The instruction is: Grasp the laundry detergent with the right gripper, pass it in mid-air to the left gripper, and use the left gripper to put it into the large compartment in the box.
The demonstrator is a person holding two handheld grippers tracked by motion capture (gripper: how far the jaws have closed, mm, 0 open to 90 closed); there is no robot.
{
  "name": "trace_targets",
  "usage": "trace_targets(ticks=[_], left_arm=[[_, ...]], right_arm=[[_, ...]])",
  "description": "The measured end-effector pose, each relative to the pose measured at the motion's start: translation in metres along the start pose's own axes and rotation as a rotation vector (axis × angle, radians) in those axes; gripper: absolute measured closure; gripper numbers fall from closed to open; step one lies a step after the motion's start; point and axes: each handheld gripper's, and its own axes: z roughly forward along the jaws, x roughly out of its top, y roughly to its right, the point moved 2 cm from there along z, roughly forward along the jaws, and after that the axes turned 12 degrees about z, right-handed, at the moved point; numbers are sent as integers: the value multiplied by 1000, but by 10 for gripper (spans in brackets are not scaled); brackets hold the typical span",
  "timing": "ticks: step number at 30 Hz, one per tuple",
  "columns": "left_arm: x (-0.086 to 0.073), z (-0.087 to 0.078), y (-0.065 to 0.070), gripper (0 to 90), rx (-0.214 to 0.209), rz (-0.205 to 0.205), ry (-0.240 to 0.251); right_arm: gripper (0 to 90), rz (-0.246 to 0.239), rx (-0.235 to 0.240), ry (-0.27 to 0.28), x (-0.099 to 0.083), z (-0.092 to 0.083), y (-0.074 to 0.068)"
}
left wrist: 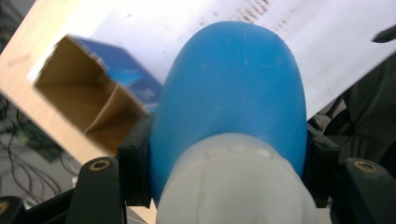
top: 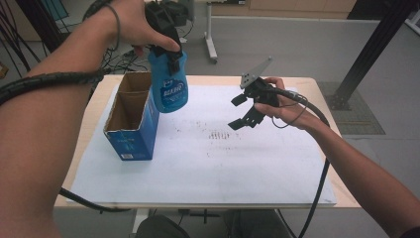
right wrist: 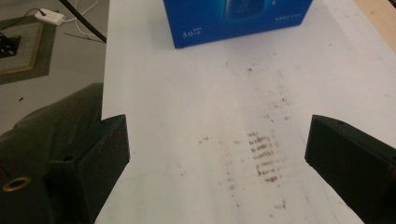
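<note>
A blue plastic bottle (top: 168, 84) with a white label hangs bottom-down in the air, over the right edge of an open blue cardboard box (top: 131, 119). My left gripper (top: 169, 53) is shut on the bottle near its top. In the left gripper view, both pads press the sides of the blue bottle (left wrist: 233, 84) just past its white neck, with the open box (left wrist: 93, 93) below. My right gripper (top: 236, 112) is held above the middle of the white sheet with its jaws wide apart. In the right gripper view, nothing lies between the right gripper (right wrist: 217, 144) jaws.
A white sheet (top: 223, 163) covers most of the wooden table (top: 94, 109) and carries brown smudges (top: 218, 134) near its middle. The box has a cardboard divider inside. Cables trail off both grippers. A table leg and a black post stand beyond the far edge.
</note>
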Motion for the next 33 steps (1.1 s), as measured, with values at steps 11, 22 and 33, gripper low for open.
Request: trace_targets(ticks=[11,22,33], left_arm=[[-28,-25,-31,368,35,-250,-3],[-52,-42,-54,368,71,-459,30],[-69,-49,-70,369,89,-662,32]], right_arm=[[55,48,-62,-38,-10,-23,13],[55,61,-104,-53,-10,-33,17],[56,66,-120,-58,-11,-39,18]])
